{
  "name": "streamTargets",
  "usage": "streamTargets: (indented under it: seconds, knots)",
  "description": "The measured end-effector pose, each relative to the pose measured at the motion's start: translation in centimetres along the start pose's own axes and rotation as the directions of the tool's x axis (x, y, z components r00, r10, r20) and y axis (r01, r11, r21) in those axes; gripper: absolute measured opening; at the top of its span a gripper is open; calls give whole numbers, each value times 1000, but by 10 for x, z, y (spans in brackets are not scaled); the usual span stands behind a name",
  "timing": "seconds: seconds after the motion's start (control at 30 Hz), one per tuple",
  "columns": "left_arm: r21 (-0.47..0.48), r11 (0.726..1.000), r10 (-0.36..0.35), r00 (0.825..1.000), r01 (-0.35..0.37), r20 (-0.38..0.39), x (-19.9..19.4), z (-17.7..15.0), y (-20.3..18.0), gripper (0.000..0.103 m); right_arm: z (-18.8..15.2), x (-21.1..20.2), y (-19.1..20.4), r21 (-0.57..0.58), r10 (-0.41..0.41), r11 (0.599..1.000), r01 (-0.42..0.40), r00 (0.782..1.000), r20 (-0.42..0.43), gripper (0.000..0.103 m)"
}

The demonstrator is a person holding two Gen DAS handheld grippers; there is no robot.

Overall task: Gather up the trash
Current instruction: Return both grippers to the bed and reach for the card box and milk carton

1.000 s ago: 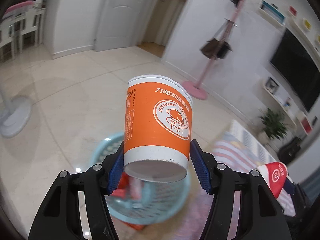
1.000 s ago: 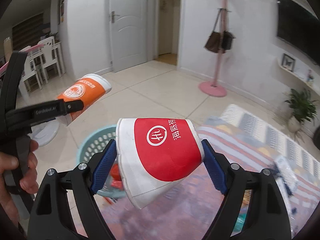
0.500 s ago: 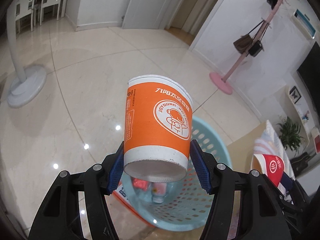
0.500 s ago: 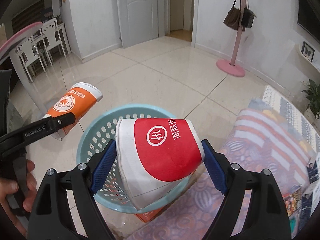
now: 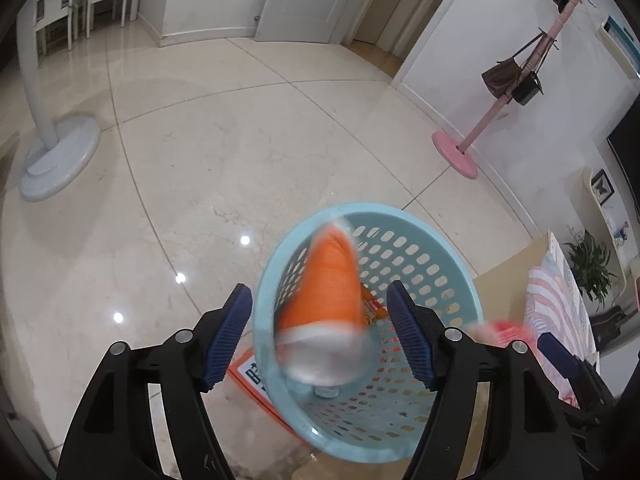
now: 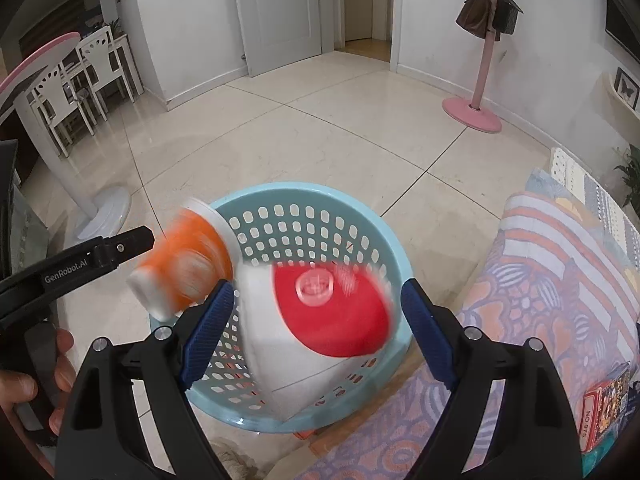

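A light blue perforated basket (image 5: 448, 236) (image 6: 280, 194) stands on the floor below both grippers. My left gripper (image 5: 320, 336) is open; the orange paper cup (image 5: 332, 288) is blurred, free of the pads and falling over the basket. It also shows in the right wrist view (image 6: 188, 264) by the left gripper's finger (image 6: 100, 256). My right gripper (image 6: 312, 332) is open; the red and white paper cup (image 6: 320, 320) is blurred between its jaws, dropping into the basket. Other trash lies in the basket bottom.
A white fan stand (image 5: 56, 160) rises at the left. A pink coat rack (image 5: 460, 152) with bags stands at the right by the wall. A patterned rug (image 6: 540, 300) lies right of the basket. An orange box (image 5: 256, 372) sits under the basket.
Both grippers have opened and let go of their cups, which now fall blurred toward the basket. Both views have tilted further down over the basket.
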State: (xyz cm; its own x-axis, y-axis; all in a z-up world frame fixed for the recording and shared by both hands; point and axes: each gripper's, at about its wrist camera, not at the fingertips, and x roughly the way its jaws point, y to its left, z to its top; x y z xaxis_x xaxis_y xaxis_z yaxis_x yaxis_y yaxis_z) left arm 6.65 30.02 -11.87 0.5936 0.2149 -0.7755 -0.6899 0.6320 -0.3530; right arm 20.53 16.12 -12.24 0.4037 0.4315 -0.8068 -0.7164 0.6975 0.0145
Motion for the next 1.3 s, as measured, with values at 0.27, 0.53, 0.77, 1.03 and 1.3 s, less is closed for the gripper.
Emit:
streamTargets:
  seconds: [0.27,0.53,0.77,1.03,1.3]
  knots:
    - [2,1000,-20,999,20,34,-15,2,-5,68,3,-21,-4,15,11,1000,-11,999,33,86]
    - [71,993,-105,988,98,110,-53,6,-35,68,-2,-69,-18,37,8,999,-12,996,93,86]
    - [225,948,-259,955,223,144,-103,-3,-101,68,-14,-141,-55,104,-48,994,29,981,188,86]
    - [442,820,-420,907,364,33,-131,-46,-209,68,-48,-232,-132,234,-206,962,141,937,282,86]
    - [602,679,-466,880,419,-87,-125,-99,-296,68,-95,-279,-209,325,-367,906,273,887,279,76]
